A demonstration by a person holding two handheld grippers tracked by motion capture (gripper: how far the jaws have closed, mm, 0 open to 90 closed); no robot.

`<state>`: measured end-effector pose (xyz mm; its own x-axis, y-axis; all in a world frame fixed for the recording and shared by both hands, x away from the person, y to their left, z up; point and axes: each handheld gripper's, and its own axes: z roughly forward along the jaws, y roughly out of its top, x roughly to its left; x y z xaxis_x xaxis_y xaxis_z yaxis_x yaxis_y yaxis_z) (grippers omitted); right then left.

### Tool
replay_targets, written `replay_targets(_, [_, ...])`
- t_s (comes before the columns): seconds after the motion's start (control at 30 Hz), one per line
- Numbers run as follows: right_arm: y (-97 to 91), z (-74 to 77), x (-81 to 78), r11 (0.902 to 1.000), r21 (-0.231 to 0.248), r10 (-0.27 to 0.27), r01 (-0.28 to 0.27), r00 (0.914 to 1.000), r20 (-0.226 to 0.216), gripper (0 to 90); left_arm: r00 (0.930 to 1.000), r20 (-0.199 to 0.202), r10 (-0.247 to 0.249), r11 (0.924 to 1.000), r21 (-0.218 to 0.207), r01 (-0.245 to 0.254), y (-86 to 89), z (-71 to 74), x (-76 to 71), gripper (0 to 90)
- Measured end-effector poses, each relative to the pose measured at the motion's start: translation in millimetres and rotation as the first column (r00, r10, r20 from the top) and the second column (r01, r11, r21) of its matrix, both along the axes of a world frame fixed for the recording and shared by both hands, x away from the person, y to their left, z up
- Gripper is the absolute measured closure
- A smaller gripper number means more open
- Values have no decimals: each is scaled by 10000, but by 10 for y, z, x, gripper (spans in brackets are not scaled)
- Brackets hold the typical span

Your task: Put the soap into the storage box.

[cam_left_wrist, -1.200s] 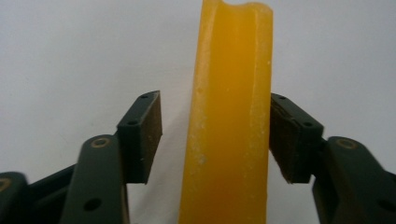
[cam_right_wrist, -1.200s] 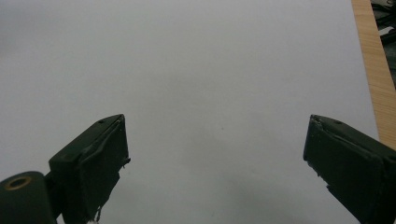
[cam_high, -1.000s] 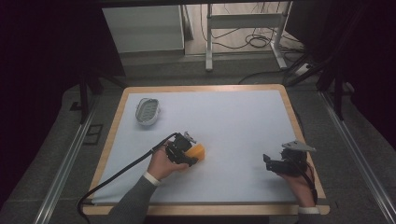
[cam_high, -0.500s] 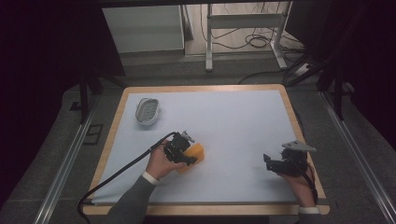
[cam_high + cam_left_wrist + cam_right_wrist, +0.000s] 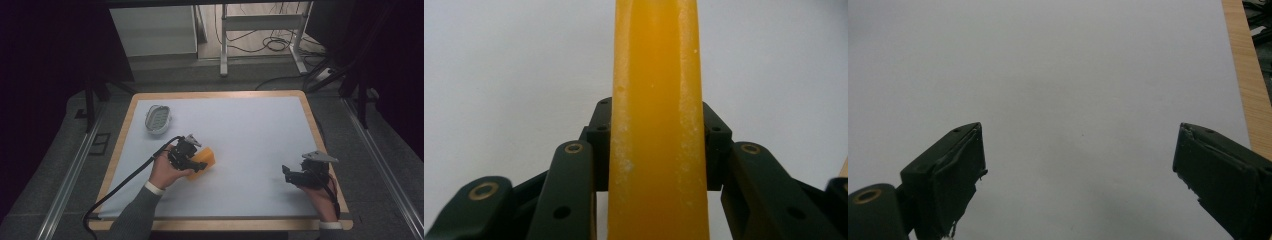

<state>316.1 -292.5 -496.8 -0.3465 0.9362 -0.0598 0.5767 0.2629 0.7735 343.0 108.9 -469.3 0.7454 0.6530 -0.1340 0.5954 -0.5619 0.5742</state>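
Observation:
An orange-yellow block, like a bar of soap (image 5: 204,160), sits low over the white table surface left of centre. My left gripper (image 5: 192,160) is shut on it. In the left gripper view the orange bar (image 5: 656,125) stands upright between the two black jaws, which press on both its sides. A white oval dish with a ribbed inside (image 5: 157,119) lies at the back left of the table. My right gripper (image 5: 290,175) rests near the front right; its jaws stand wide apart with nothing between them, the right gripper (image 5: 1078,165) looking over bare white surface.
The white table surface (image 5: 250,135) has a wooden rim (image 5: 320,135). A black cable (image 5: 125,185) trails from the left gripper off the front left. Behind the table are a white cabinet (image 5: 152,30), a metal frame (image 5: 260,35) and floor cables.
The left gripper with the orange bar has shifted slightly left and back. The right gripper has stayed in place.

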Motion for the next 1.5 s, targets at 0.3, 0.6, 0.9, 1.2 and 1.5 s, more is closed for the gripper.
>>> replay_targets(0.3, [3,-3,0,10000,-4,0,0,10000,-16,68,9999,86,126,9999,-78,-126,61,35,5,612])
replay_targets(0.6, [-3,-7,3,10000,-27,-22,21,10000,-32,68,9989,334,318,9992,-253,-310,124,102,9,612])
replay_targets(0.9, [-5,-1,-2,10000,-4,-32,32,10000,5,68,9980,441,452,9986,-279,-440,185,143,22,612])
replay_targets(1.2, [-9,-7,2,10000,-17,-48,48,10000,-10,68,9963,530,680,9970,-409,-659,284,213,66,612])
replay_targets(1.5, [-8,-8,1,10000,-18,-50,50,10000,25,68,9924,753,973,9940,-582,-930,360,275,90,612])
